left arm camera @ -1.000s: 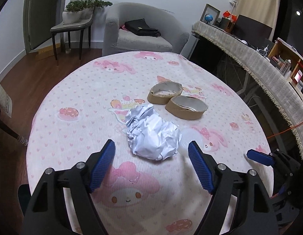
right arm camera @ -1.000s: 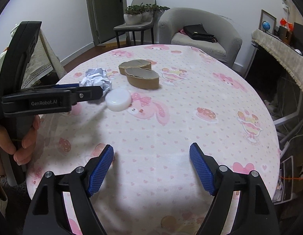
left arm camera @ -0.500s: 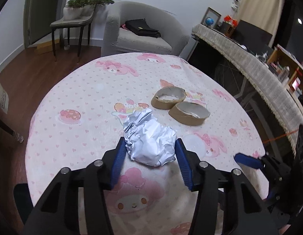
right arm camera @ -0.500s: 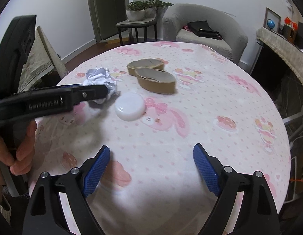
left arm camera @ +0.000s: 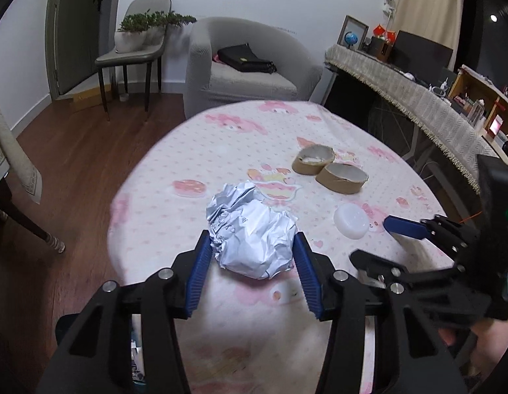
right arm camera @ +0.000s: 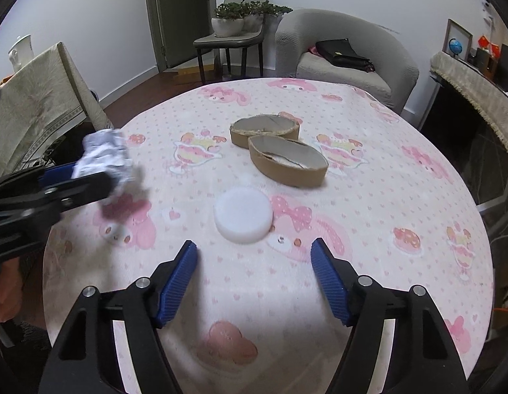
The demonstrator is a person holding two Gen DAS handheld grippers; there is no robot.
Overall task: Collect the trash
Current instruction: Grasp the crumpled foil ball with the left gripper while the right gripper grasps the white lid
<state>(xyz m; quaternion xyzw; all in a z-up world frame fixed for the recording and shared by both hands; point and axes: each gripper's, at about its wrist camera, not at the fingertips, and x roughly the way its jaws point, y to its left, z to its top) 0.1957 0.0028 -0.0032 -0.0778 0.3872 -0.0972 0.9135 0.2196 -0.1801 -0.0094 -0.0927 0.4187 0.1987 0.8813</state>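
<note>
Home living room: grey armchair [right arm camera: 346, 52] with black bag; chair holding potted plants [right arm camera: 241, 19]; wooden floor; round table [right arm camera: 369, 203] under cartoon-print cloth; door.

We see a crinkled, shiny foil ball [left arm camera: 252, 229], two matt brown cardboard rings [right arm camera: 288, 161], a smooth white plastic lid [right arm camera: 243, 215], and a soft, matt printed tablecloth [right arm camera: 385, 203].

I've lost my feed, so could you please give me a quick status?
Left gripper shut on foil ball, lifted. Right gripper empty, jaws closing, near white lid. Nothing in the way.
</note>
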